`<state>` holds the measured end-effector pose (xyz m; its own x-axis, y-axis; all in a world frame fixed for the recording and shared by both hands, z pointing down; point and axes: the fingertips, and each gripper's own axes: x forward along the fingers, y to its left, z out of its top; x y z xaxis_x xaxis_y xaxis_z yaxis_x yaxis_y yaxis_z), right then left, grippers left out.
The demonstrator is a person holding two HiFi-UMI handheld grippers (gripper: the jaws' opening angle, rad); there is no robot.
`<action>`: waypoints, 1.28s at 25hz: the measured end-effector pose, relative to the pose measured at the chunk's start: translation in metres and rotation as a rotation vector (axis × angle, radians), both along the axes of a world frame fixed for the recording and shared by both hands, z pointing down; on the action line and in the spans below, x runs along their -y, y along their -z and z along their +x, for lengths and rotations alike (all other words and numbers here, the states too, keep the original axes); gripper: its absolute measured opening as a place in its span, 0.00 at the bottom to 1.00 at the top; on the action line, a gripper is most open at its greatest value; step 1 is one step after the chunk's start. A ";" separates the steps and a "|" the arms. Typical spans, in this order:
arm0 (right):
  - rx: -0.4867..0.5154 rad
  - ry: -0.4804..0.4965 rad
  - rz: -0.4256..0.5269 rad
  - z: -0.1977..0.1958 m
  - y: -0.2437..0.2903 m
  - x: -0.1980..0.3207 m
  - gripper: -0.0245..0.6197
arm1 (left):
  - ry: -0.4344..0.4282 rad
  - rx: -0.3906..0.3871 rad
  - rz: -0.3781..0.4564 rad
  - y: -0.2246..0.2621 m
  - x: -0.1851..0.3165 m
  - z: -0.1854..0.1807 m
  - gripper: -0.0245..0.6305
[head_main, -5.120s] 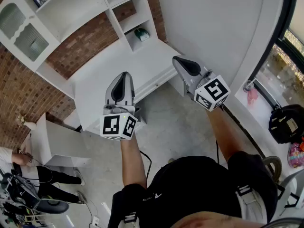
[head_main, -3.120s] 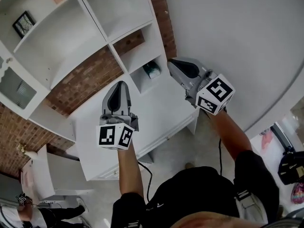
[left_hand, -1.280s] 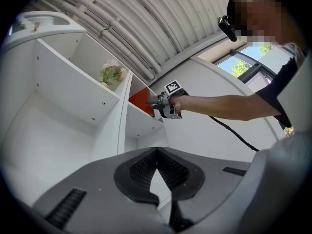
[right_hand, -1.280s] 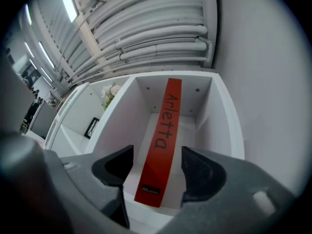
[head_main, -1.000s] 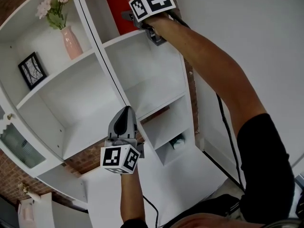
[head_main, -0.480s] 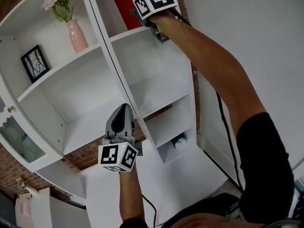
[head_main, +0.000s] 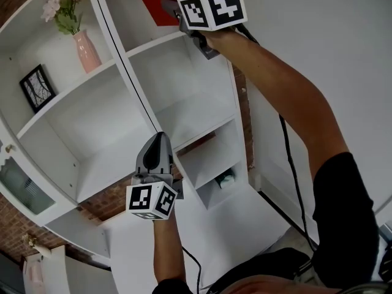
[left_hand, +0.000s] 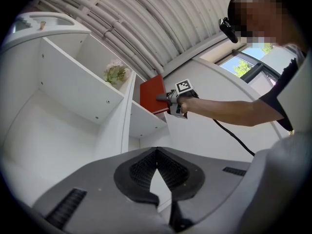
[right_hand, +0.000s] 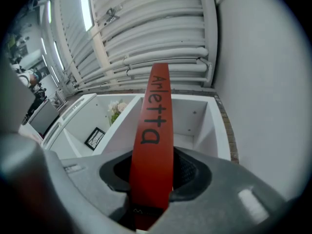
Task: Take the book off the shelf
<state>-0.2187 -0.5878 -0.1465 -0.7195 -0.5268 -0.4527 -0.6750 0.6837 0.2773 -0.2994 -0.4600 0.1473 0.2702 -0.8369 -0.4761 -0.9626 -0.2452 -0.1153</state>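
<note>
Pads (right_hand: 185, 172) of R gripper (right_hand: 152, 172) closing on book (right_hand: 156, 116); red spine sits between them, both sides look touched. Book stands on top shelf (head_main: 160, 40), R compartment, spine outward. R arm stretched up to reach. L gripper (left_hand: 156, 152) low, well apart, jaws together, nothing in them.

Judgement: let grip seat fully before any pull. Then draw straight back along the board, no twist, book kept vertical. Hold is on spine only, so covers may splay or book may sag once clear. L gripper could come under it.
</note>
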 end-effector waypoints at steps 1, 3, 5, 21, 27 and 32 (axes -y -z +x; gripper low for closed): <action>0.011 0.011 0.012 0.009 -0.001 -0.007 0.28 | -0.003 0.003 0.001 0.001 0.000 0.003 0.04; 0.024 0.031 0.034 0.026 -0.007 -0.020 0.28 | -0.006 0.011 0.005 0.004 0.001 0.007 0.04; 0.028 0.047 0.055 0.041 -0.016 -0.033 0.28 | -0.006 0.017 0.012 0.007 0.000 0.011 0.04; 0.094 0.173 0.062 0.126 -0.156 -0.111 0.28 | -0.028 0.022 0.047 0.010 -0.016 0.035 0.04; 0.077 0.201 -0.011 0.123 -0.226 -0.113 0.28 | -0.001 0.025 0.034 0.002 -0.022 0.045 0.04; 0.075 0.219 -0.061 0.123 -0.273 -0.122 0.28 | 0.014 0.014 0.043 -0.009 -0.031 0.048 0.04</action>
<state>-0.0955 -0.4660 0.1269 -0.7849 -0.3897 -0.4817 -0.5261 0.8299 0.1859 -0.2509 -0.4288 0.1558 0.2652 -0.8197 -0.5077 -0.9642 -0.2260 -0.1386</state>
